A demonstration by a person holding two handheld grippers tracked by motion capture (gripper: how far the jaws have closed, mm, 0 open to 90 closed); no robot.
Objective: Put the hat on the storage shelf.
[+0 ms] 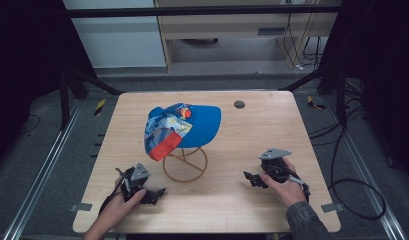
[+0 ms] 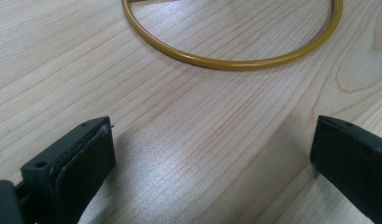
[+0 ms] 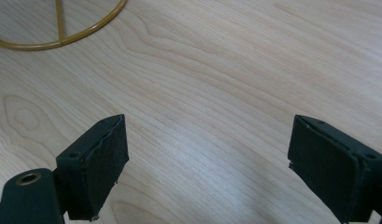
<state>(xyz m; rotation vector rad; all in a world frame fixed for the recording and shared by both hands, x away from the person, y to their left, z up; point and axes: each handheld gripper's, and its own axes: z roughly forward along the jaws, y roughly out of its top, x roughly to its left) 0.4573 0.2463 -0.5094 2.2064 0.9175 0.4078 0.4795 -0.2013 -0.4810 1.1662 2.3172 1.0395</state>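
Light wooden worktop (image 1: 272, 130) carries blue patterned cap (image 1: 184, 125) atop yellow wire ring stand (image 1: 185, 164), mid-worktop. Left gripper (image 1: 161, 191), right gripper (image 1: 247, 176) flank stand, jaws wide, empty.

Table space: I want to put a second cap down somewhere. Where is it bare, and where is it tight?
Bare wood lies right of the blue cap up to the table edge, and between the left gripper and right gripper, in front of the wire stand. Tightest is around that stand at centre.
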